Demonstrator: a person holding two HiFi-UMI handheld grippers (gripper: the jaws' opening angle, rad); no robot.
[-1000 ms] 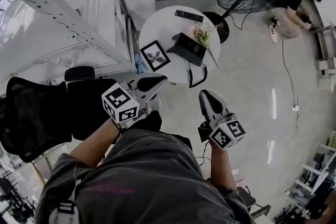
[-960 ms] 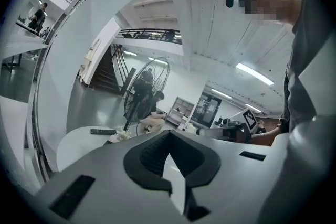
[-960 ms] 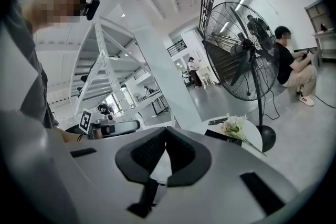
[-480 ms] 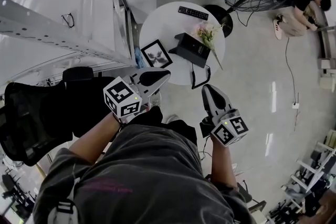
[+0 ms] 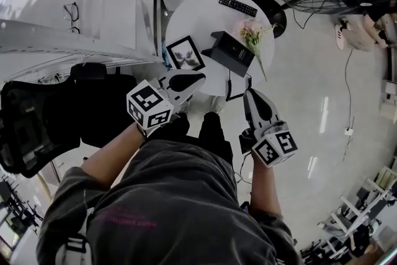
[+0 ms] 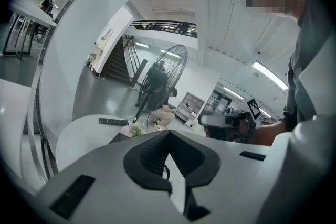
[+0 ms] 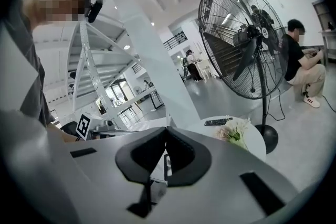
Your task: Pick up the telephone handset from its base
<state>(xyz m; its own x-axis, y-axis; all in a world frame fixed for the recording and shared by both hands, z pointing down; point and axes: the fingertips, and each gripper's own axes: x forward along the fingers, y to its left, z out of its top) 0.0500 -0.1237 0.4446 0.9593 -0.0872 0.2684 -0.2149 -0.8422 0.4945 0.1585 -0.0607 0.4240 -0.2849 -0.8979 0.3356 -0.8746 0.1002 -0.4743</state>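
- Head view: I am holding my left claw (image 5: 198, 78) and right claw (image 5: 250, 95) pinched closed and empty at the near edge of the round table (image 5: 198, 12). The black telephone (image 5: 232, 53) is sitting mid-table between a picture frame (image 5: 185, 53) and flowers (image 5: 253, 31). It is too small and dark for me to tell its handset apart. Its cord (image 5: 239, 89) is hanging over the edge.
- Left gripper view: my jaws are meeting tip to tip around nothing and are covering most of the telephone. Only a dark corner (image 6: 121, 136) is showing below the remote (image 6: 113, 121).
- Right gripper view: my jaws are touching, empty, and are hiding the telephone entirely. The fan (image 7: 247, 39) is looming beyond the table.
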